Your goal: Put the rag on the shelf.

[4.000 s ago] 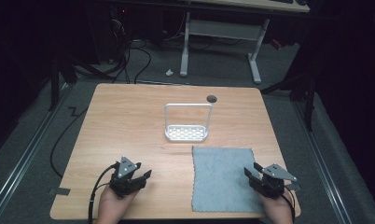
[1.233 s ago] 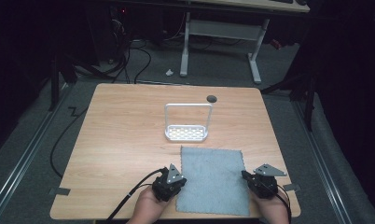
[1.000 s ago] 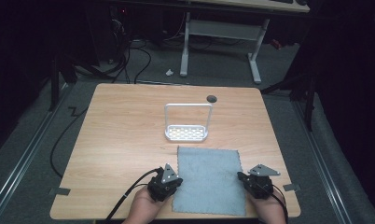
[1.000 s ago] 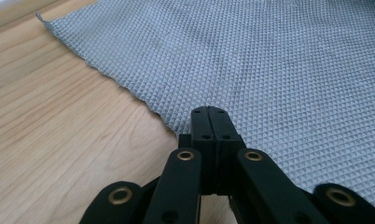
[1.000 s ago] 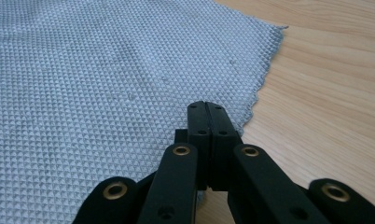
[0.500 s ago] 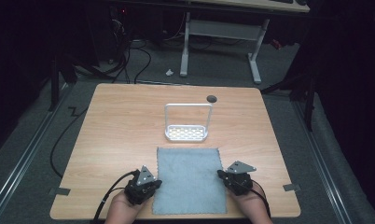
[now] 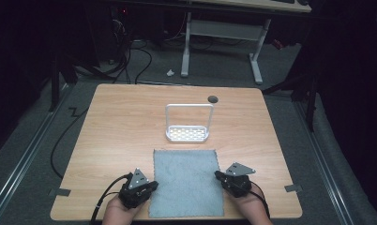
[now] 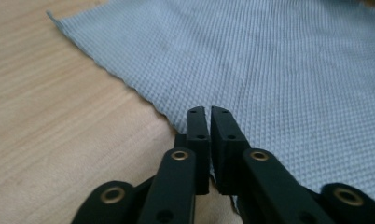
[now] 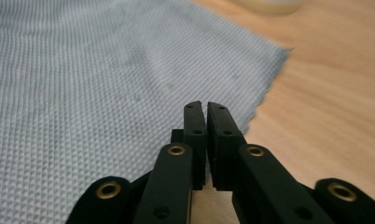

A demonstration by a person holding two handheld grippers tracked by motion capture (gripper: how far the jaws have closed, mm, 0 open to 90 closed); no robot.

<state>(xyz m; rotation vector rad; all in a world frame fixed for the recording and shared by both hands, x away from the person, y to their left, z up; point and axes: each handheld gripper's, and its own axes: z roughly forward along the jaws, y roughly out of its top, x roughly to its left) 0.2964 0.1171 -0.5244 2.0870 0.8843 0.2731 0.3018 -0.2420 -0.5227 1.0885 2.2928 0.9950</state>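
A grey-blue waffle-weave cloth (image 7: 186,180) lies flat on the wooden table (image 7: 116,126), near its front edge. My left gripper (image 7: 151,187) is at the cloth's left edge, and my right gripper (image 7: 218,176) is at its right edge. In the left gripper view, the left gripper (image 8: 209,112) has its jaws pressed together over the hem of the cloth (image 8: 269,70). In the right gripper view, the right gripper (image 9: 205,106) is likewise shut where the cloth (image 9: 106,84) ends. A hand shows behind each gripper at the bottom of the high view.
A small white rack (image 7: 189,133) with an upright wire frame stands just beyond the cloth's far edge. A round cable hole (image 7: 213,99) sits near the table's back edge. Bare wood lies to the left and right of the cloth.
The left gripper came in from the left to the cloth's left edge. Since then both grippers and the cloth have slid left together, towards the table's middle.
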